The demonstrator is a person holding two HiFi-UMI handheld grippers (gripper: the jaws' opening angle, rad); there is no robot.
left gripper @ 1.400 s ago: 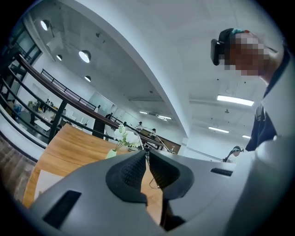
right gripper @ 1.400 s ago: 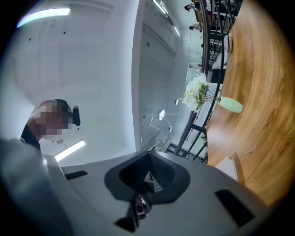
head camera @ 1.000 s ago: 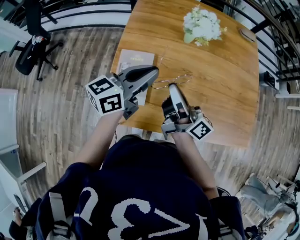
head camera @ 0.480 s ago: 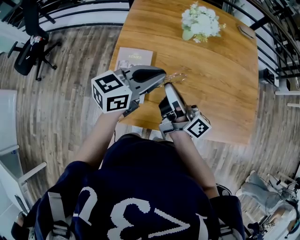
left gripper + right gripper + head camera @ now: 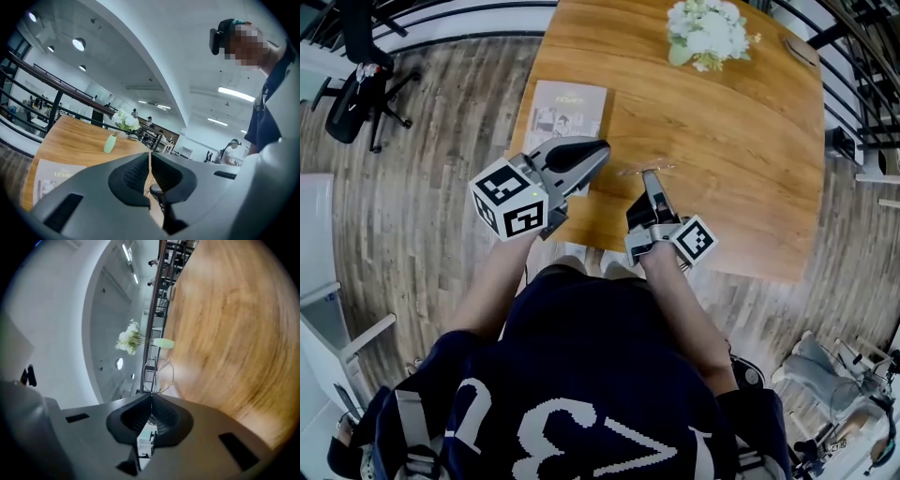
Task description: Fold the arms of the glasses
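Note:
The thin wire-framed glasses (image 5: pixel 643 169) are just above the wooden table (image 5: pixel 750 141) near its front edge. My right gripper (image 5: pixel 649 175) is shut on them. In the right gripper view one round lens (image 5: pixel 160 375) stands just beyond the closed tips of the right gripper (image 5: pixel 151 395). My left gripper (image 5: pixel 606 148) is to the left of the glasses, a short gap away. In the left gripper view, the jaws of the left gripper (image 5: pixel 150 157) are shut with nothing clearly between them. How the arms of the glasses lie is too fine to make out.
A green vase of white flowers (image 5: pixel 705 33) stands at the table's far side. A booklet (image 5: pixel 562 112) lies at the left edge, under my left gripper. A small dark object (image 5: pixel 797 52) sits at the far right corner. An office chair (image 5: pixel 356 56) and railings stand beyond the table.
Half a second ago the left gripper's tip was at the glasses; it has drawn back to the left. The right gripper has stayed on the glasses.

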